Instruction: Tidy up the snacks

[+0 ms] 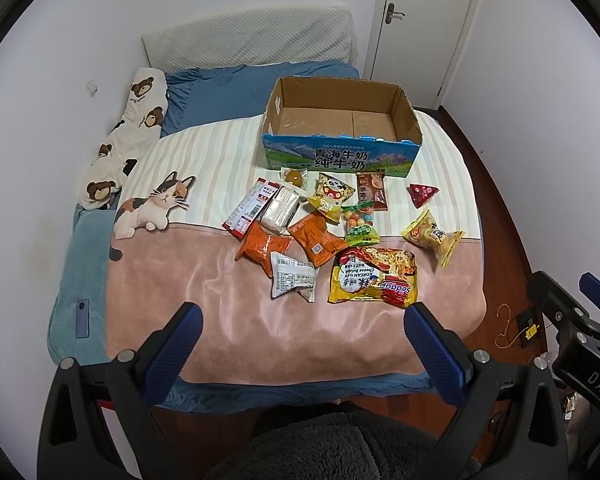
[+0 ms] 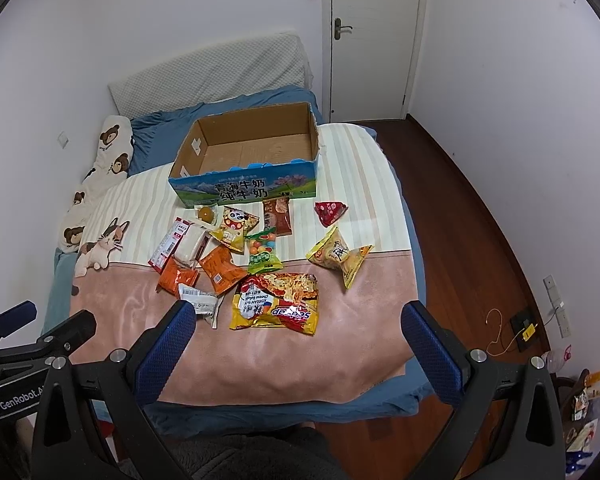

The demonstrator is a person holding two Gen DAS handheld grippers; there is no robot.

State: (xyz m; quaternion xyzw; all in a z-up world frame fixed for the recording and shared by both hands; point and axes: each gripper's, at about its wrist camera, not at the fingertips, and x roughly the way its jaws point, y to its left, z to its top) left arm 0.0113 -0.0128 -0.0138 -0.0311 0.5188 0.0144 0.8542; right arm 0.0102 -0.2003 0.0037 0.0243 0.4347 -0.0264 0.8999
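Bed (image 1: 228,320) with pink and striped blanket; snacks scattered mid-blanket, none boxed yet. Start of task by the look of it: nothing gripped, box empty.

Left to right in left wrist view: red bar pack (image 1: 247,211), white pack (image 1: 280,210) leaning on it, orange pack (image 1: 263,247), silver pack (image 1: 293,277) just below, second orange pack (image 1: 317,240), yolk pack (image 1: 294,177) close to box front, cartoon pack (image 1: 332,197), candy bag (image 1: 360,226), brown pack (image 1: 372,191), noodle bag (image 1: 374,276) nearest, yellow bag (image 1: 434,236), red triangle pack (image 1: 423,194) off alone at right. Several overlapping in the middle cluster.

Box (image 1: 336,158) open-topped, upright, behind the snacks, inside bare cardboard.

Left hand-held gripper (image 1: 302,320) wide apart, holding nothing, hovering over near blanket edge, short of silver pack. Right hand-held gripper (image 2: 298,320) also spread wide, nothing held, roughly above noodle bag (image 2: 276,300); left finger (image 2: 164,352) overlapping silver pack (image 2: 200,302) in view, contact not clear.

Next move, judged: lower over one near pack, likely noodle bag or silver pack, close on an edge, carry to box (image 2: 244,190). Needs thin-edge pinch on soft blanket; flat crinkly bags prone to slipping. Loose outliers easier to lift than overlapped ones.
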